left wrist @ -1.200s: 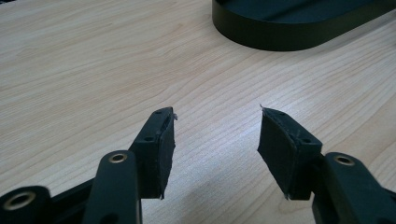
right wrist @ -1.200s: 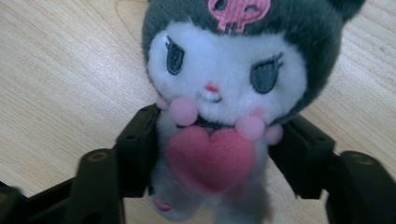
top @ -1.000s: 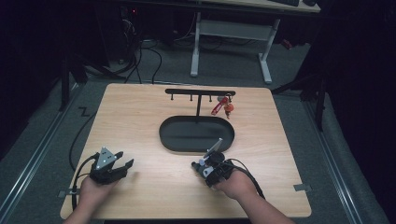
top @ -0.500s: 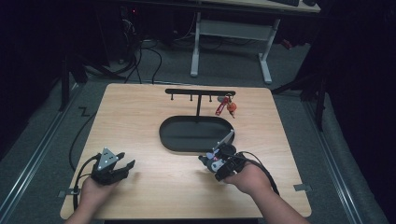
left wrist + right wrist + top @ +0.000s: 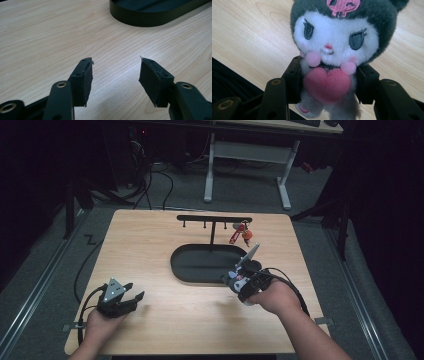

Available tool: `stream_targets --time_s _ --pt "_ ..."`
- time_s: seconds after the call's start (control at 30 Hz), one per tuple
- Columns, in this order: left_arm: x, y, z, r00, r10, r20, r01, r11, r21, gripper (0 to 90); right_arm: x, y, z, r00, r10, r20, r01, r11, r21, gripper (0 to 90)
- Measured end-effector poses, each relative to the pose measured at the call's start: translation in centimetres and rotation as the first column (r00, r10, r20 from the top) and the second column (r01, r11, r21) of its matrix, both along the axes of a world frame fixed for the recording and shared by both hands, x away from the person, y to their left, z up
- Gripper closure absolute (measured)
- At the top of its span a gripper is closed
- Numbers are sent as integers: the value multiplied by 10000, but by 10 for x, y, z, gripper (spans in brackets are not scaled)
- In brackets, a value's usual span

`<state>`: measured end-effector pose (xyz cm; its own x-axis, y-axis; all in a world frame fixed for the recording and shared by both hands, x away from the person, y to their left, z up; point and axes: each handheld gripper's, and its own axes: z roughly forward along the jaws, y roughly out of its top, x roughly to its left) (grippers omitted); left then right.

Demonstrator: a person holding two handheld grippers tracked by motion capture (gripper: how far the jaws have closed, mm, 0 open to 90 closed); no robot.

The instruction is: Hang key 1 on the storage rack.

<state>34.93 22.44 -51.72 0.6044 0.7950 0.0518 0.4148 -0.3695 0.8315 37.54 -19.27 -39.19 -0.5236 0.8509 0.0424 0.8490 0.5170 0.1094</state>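
Right claw point(image 5: 235, 279) clamping plush toy point(image 5: 334, 47)

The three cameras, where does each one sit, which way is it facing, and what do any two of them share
High view: fixed above the person's side, looking forward and down on the wooden table; both forearms enter from below, left gripper and right gripper.
Left gripper view: rides the left gripper, looking low across the tabletop; its open jaws rise from below.
Right gripper view: rides the right gripper, looking down at the table; its jaws clamp a plush toy.
Shared: the high and left gripper views both show the black oval tray.
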Motion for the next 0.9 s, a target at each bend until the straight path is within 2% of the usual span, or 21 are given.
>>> stream_targets --time_s 0.07,0.13,0.23,0.3,0.37,0.6,0.63,0.9 --pt "0 1 0 10000 -34 -22 34 10000 18 436 5 -2 11 9995 -302 67 302 9995 1 486" --pt "0 1 0 10000 -36 -48 36 10000 39 436 8 -4 14 9997 -203 168 203 9998 10 486" --pt "1 1 -1 10000 -34 -82 34 10000 13 435 13 -5 25 9988 -437 198 437 9990 11 486" --pt "1 1 -1 10000 -36 -83 36 10000 21 435 17 -5 31 9989 -362 288 363 9993 -5 486" --pt "1 1 -1 9999 -66 -95 66 10000 -20 432 22 -5 38 9987 -361 372 356 9993 143 486" --pt "-1 2 1 9998 -115 162 116 9999 -92 407 34 -1 49 9985 -483 269 478 9986 210 486" --pt "-1 2 1 9998 -115 162 116 9999 -92 400 35 0 51 9978 -614 249 609 9979 205 486" --pt "-1 4 1 9999 -77 143 78 10000 -47 369 50 3 63 9980 -524 355 508 9977 453 486"
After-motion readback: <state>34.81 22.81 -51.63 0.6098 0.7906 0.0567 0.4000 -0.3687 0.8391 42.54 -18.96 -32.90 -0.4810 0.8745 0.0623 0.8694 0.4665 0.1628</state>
